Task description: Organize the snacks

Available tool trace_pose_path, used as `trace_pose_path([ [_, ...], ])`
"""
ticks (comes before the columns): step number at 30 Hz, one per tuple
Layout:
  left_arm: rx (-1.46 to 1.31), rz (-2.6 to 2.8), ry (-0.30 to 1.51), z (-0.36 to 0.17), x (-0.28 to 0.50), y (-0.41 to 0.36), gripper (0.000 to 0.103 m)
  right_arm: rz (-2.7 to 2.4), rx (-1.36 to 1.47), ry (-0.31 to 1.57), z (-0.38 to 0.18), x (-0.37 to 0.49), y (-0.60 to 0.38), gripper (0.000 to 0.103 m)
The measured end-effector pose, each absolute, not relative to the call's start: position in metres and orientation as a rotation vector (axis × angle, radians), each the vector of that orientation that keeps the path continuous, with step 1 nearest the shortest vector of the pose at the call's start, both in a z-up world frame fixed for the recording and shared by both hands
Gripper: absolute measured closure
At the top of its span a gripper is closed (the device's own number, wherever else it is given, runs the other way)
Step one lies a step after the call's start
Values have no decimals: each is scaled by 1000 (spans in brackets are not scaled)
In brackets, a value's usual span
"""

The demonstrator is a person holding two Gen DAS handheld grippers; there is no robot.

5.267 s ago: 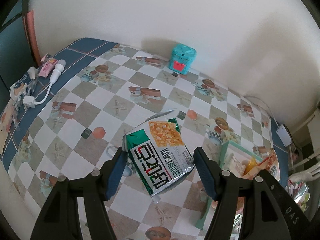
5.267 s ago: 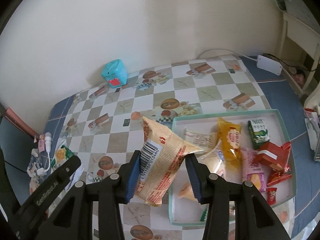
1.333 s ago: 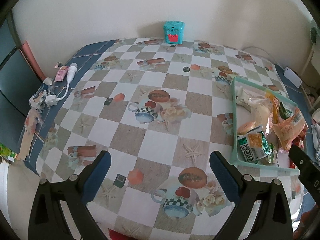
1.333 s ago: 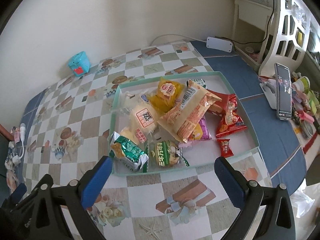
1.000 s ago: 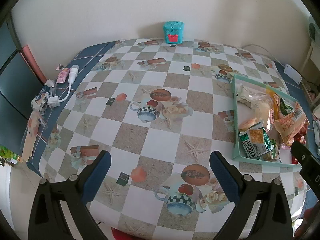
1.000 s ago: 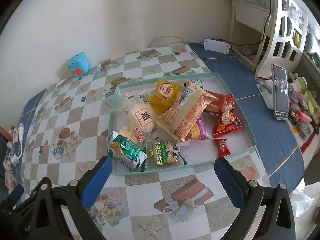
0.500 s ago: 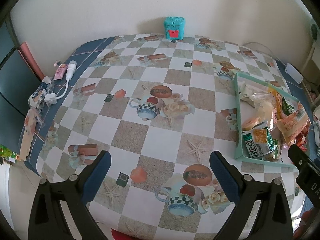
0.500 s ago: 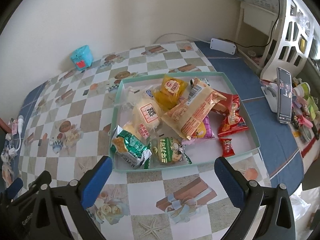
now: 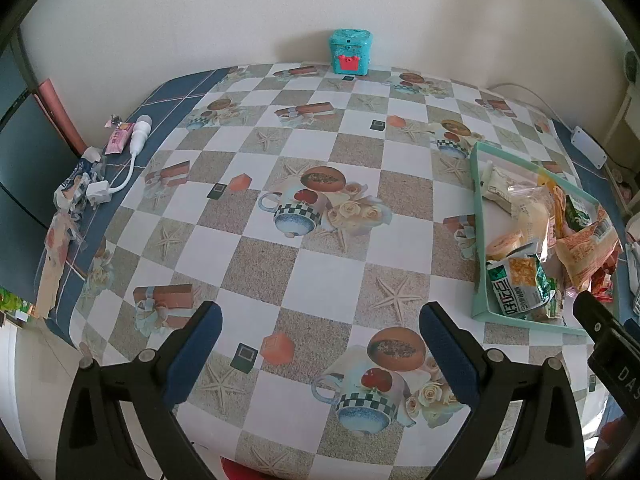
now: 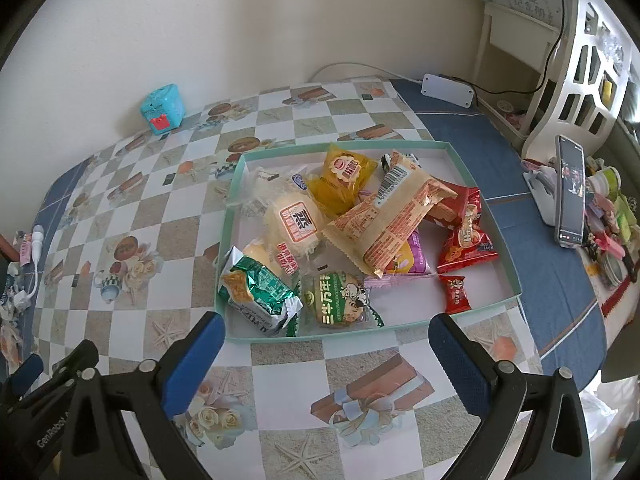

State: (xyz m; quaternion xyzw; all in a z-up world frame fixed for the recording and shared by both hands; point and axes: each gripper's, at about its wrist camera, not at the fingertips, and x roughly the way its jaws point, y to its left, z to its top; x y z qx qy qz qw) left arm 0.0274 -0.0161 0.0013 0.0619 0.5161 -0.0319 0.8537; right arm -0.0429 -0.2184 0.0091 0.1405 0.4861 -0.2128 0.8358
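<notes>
While both tools held snack packs 5.3 s ago, each is empty now. Far left on the surface (image 9: 304,276), a white charger cable (image 9: 130,152) and a pink tube (image 9: 116,142) lie at the blue edge, unchanged. The left hand-held gripper (image 9: 318,354) has its jaws spread wide over bare checkered cloth, nothing between them; earlier it sat around the green cracker pack (image 9: 520,286). That pack now lies in the near-left corner of the teal tray (image 10: 234,208), just beside a round green-label snack (image 10: 338,300). A teal toy box (image 9: 350,52) stands by the wall, same spot. The right hand-held gripper (image 10: 326,354) is also wide apart and empty, hovering just short of the tray's near rim. Its former load, the tan barcode bag (image 10: 384,216), rests tilted on top of the pile mid-tray, over a yellow pack (image 10: 346,180) and purple pack (image 10: 412,258). Red packs (image 10: 468,236) lie at the tray's right. A phone (image 10: 570,196) stands on a holder further right.
</notes>
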Motion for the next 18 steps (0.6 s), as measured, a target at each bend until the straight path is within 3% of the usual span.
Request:
trace_pose_path([
  [18,116,-64,1088,1,27,-15,4,-449,298,1032,8,-42,-218,0],
])
